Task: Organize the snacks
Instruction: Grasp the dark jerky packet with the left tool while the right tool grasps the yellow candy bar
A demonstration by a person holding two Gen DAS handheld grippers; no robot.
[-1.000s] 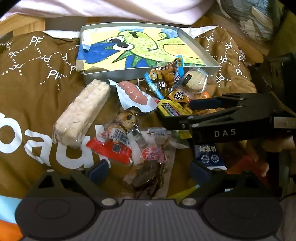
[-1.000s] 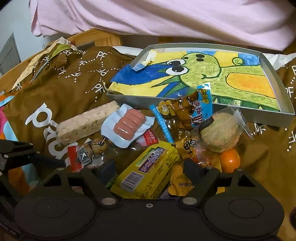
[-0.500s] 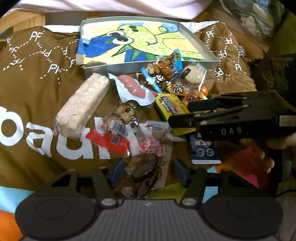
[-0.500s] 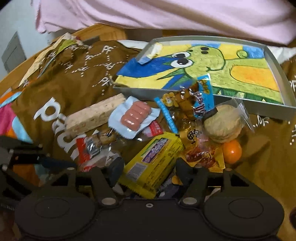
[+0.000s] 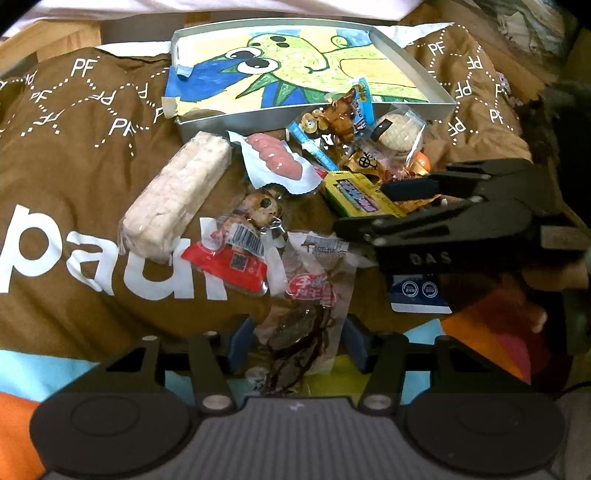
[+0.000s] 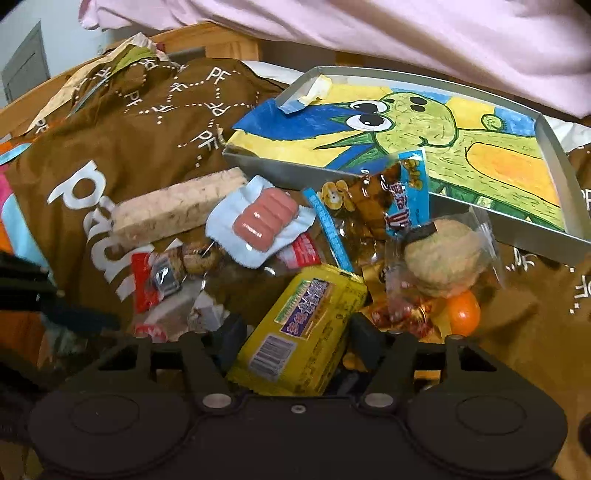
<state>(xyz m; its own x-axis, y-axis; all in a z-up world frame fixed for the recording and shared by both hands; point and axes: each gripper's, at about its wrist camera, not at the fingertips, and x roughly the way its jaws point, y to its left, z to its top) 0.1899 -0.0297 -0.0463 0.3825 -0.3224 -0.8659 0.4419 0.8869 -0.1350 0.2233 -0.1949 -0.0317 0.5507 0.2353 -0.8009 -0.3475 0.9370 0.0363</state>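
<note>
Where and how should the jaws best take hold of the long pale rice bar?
Probably across the rice bar's narrow width near mid-length, coming from above. It lies flat on the brown cloth, long sides bare, with only its near end close to other packets.

Wooden frame (image 6: 225, 40), pink bedding (image 6: 406, 33), possibly grey door (image 6: 26, 62).

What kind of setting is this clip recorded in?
Probably a bedroom at home: the snacks lie on a soft, rumpled brown printed cloth that looks like bedding, with a pale pink sheet and a wooden frame behind. A shallow metal tray lined with a child's crayon drawing suggests a household.
</note>
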